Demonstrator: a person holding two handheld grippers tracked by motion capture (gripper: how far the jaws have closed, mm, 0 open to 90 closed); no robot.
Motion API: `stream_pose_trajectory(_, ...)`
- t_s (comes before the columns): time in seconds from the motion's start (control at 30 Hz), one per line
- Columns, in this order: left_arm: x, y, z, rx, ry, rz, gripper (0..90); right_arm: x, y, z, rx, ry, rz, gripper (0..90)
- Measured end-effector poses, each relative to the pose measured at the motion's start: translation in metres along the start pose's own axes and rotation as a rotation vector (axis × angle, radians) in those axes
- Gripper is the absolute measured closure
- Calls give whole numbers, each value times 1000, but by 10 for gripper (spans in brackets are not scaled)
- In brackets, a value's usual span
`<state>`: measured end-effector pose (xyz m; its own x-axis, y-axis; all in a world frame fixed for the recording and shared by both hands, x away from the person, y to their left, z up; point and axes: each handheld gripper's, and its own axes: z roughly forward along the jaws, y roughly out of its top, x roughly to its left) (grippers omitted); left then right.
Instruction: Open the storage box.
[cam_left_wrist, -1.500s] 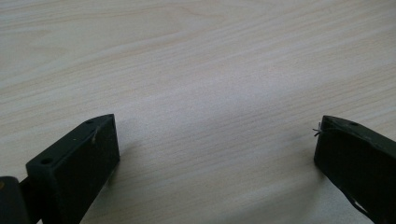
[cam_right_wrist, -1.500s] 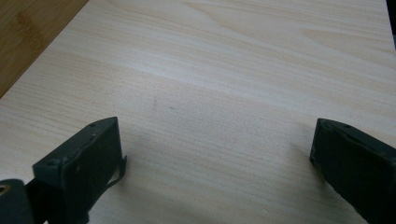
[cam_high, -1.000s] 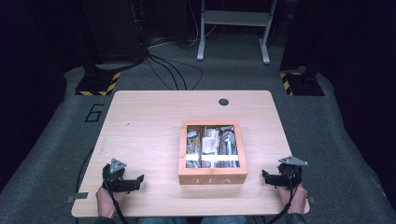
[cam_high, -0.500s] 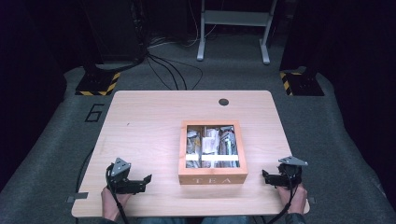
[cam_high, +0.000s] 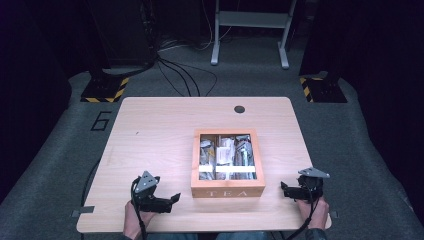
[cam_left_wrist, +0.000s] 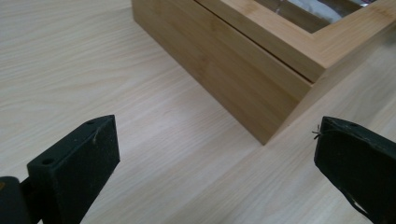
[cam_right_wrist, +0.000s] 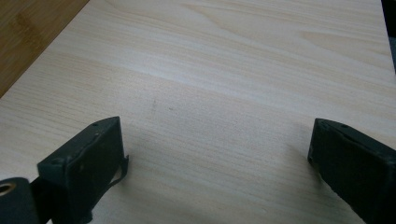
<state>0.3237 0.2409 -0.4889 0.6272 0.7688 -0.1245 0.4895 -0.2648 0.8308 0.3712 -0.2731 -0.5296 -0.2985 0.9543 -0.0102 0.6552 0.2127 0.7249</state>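
Our left gripper, wide open and empty, points at the tea box's near-left corner by the counter's front edge; right gripper likewise.

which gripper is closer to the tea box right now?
The left gripper. Its open jaws point at the near left corner of the tea box, a short gap away. The right gripper, also open, sits farther from the box's right side.

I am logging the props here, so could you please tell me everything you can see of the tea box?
The tea box is square, of light wood like bamboo, with TEA on its front. Its lid is shut, a wooden frame round a clear pane, with packets in compartments beneath. It sits flat on the table, near the front edge. Nothing else touches it.
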Motion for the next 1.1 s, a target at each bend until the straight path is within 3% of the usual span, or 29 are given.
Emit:
stream_pose_trajectory(0.17, -13, 3, 12, 11, -32, 33, 13, 0, 0, 0, -2, -2, -3, 30)
stream_pose_trajectory(0.27, -18, 4, 17, 0, -35, 23, 35, 0, 0, 0, -1, -1, -3, 31)
stream_pose_trajectory(0.47, -26, 10, 28, 11, -67, 46, 82, 0, 0, 0, -1, -1, -3, 31)
stream_pose_trajectory(0.83, -32, 14, 36, 0, -86, 50, 182, 0, 0, 0, -1, 0, -2, 31)
stream_pose_trajectory(0.9, -33, 15, 36, 2, -91, 68, 231, 0, 0, 0, -1, -1, -3, 31)
stream_pose_trajectory(1.1, -36, 18, 41, -4, -104, 52, 285, 0, 0, 0, -10, -4, -7, 34)
